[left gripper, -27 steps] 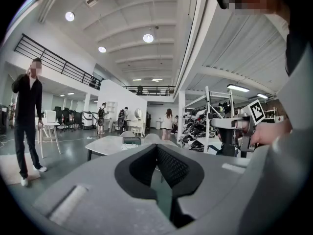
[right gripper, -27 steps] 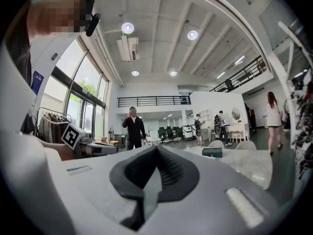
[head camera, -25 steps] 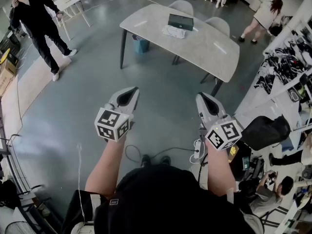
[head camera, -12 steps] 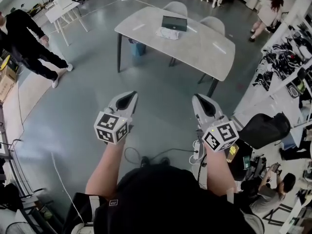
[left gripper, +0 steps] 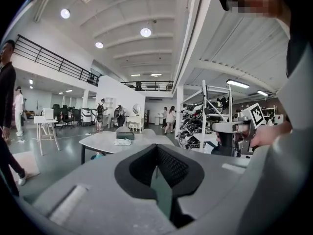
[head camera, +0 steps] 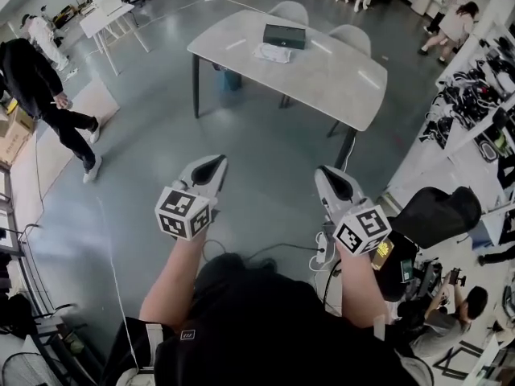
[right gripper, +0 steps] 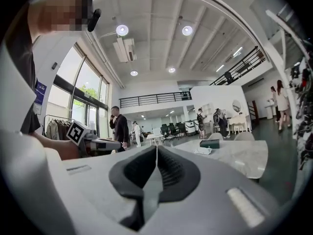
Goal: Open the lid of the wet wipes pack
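Note:
Far ahead stands a grey table (head camera: 322, 71). On it lie a flat white pack (head camera: 273, 52) and, just behind, a dark green box (head camera: 286, 35). Which of them is the wet wipes pack I cannot tell at this distance. My left gripper (head camera: 212, 166) and right gripper (head camera: 331, 178) are held over the floor, well short of the table, both shut with nothing between the jaws. The left gripper view shows its shut jaws (left gripper: 156, 148) aimed at the table (left gripper: 102, 142), white pack (left gripper: 122, 142) and box (left gripper: 124, 135). In the right gripper view the shut jaws (right gripper: 156, 150) point left of the white pack (right gripper: 202, 151).
Chairs (head camera: 299, 11) stand behind the table and a blue bin (head camera: 230, 77) beneath it. A person in black (head camera: 40, 95) walks at the left. Cluttered racks (head camera: 471, 103) line the right side. A power strip and cables (head camera: 320, 253) lie on the floor near my feet.
Both grippers have been carried forward towards the table, which now looks a little nearer. The person in black has walked further left. Both grippers stay shut.

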